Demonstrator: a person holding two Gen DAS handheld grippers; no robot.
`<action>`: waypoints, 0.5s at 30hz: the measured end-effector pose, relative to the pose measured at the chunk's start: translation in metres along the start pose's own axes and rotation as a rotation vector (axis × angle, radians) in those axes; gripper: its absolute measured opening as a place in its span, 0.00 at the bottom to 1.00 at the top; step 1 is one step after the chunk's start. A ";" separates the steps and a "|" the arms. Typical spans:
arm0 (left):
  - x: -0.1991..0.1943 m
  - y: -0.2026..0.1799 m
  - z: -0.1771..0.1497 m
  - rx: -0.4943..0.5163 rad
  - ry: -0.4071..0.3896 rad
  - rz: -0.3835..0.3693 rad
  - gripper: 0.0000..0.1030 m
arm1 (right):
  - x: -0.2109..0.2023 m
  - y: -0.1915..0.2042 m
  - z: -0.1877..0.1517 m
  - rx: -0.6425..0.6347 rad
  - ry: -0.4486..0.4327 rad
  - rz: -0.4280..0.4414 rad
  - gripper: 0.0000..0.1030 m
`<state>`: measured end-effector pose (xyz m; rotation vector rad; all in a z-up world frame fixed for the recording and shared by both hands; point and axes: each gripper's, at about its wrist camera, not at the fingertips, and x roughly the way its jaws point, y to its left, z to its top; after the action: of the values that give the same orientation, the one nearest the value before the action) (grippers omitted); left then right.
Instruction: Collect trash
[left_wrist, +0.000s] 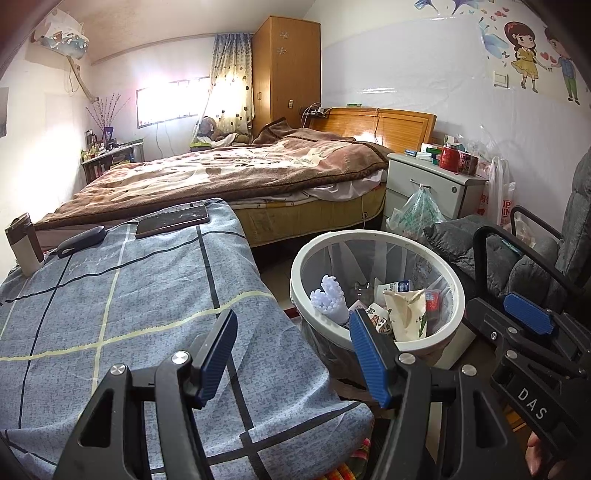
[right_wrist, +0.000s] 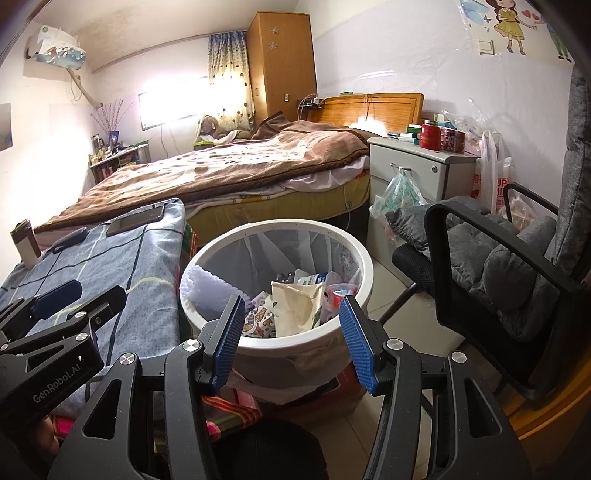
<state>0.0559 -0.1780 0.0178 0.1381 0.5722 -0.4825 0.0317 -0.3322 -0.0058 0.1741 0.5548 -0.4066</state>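
A white round trash bin (left_wrist: 456, 295) (right_wrist: 365, 266) with a clear liner stands on the floor beside a blue checked cloth-covered table (left_wrist: 110, 314) (right_wrist: 147, 258). It holds trash: a crumpled cream wrapper (left_wrist: 404, 310) (right_wrist: 295, 306), white foam (left_wrist: 330, 299) (right_wrist: 207, 288), cartons and printed packets. My left gripper (left_wrist: 293, 332) is open and empty, over the table's right edge next to the bin. My right gripper (right_wrist: 291, 314) is open and empty, in front of the bin's near rim. Each gripper shows in the other's view, the right (left_wrist: 528, 317) and the left (right_wrist: 59, 299).
On the table lie a phone (left_wrist: 171, 221) (right_wrist: 135, 221), a dark mouse-like object (left_wrist: 81, 238) and a white-brown box (left_wrist: 24, 245). A bed (left_wrist: 221, 170) lies behind. A white nightstand (left_wrist: 432, 184) with jars and a grey cushioned armchair (right_wrist: 509, 258) stand right of the bin.
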 end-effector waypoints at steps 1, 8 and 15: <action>0.000 0.000 0.000 0.001 -0.001 0.002 0.63 | 0.000 0.001 0.000 0.000 0.000 0.000 0.54; 0.000 0.001 0.001 0.000 0.002 0.002 0.64 | -0.001 -0.001 -0.001 0.002 -0.004 -0.002 0.54; 0.000 0.001 0.001 0.000 0.004 0.003 0.64 | -0.002 -0.001 -0.002 0.005 0.001 -0.003 0.54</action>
<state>0.0570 -0.1779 0.0185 0.1395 0.5760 -0.4797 0.0291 -0.3320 -0.0063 0.1781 0.5555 -0.4105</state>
